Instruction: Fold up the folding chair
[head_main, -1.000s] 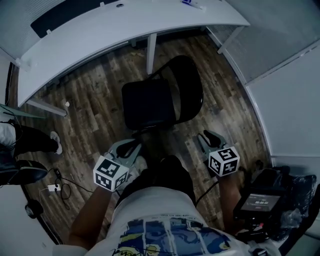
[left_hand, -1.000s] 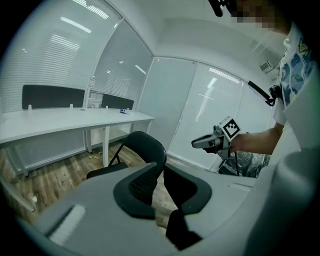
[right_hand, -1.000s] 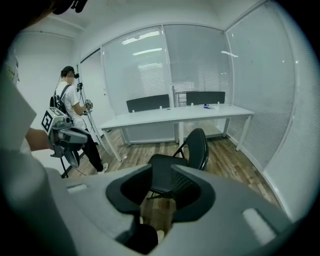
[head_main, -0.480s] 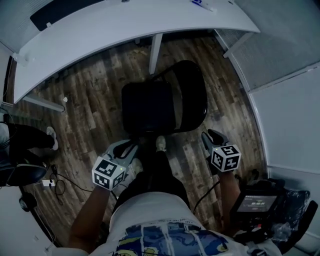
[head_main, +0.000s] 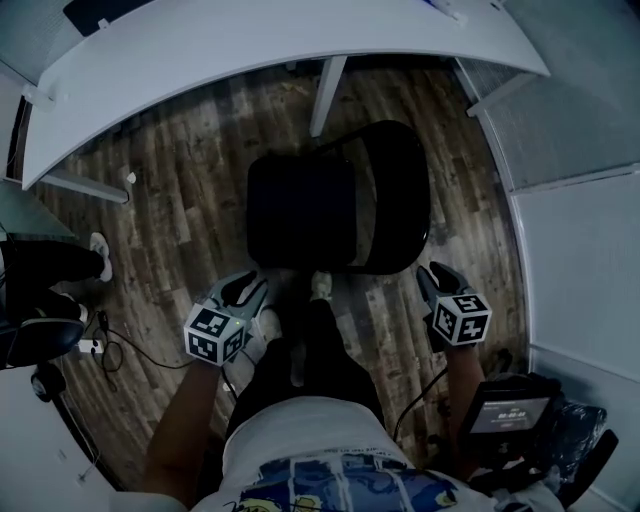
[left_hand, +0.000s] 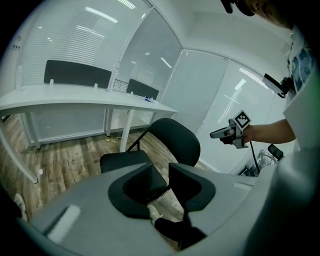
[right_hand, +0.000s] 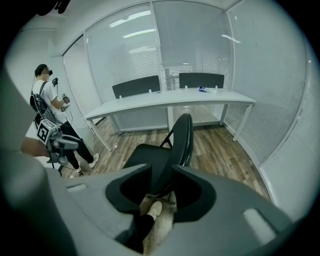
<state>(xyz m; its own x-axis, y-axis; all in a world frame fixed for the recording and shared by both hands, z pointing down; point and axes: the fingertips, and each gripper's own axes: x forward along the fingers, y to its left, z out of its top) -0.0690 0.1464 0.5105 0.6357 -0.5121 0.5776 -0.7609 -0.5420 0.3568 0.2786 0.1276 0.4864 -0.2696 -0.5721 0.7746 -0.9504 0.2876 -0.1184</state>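
Folding chair (head_main: 300, 212) unfolded; left gripper (head_main: 246, 289) (jaws just opening) and right gripper (head_main: 439, 274), both spread and empty, may slip off its seat.

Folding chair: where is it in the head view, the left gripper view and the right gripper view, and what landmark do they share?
Head view: folding chair at centre, seat left, backrest right.
Left gripper view: folding chair just right of centre, backrest facing the camera.
Right gripper view: folding chair at centre, backrest edge-on at right.
Shared landmark: the white desk behind it.
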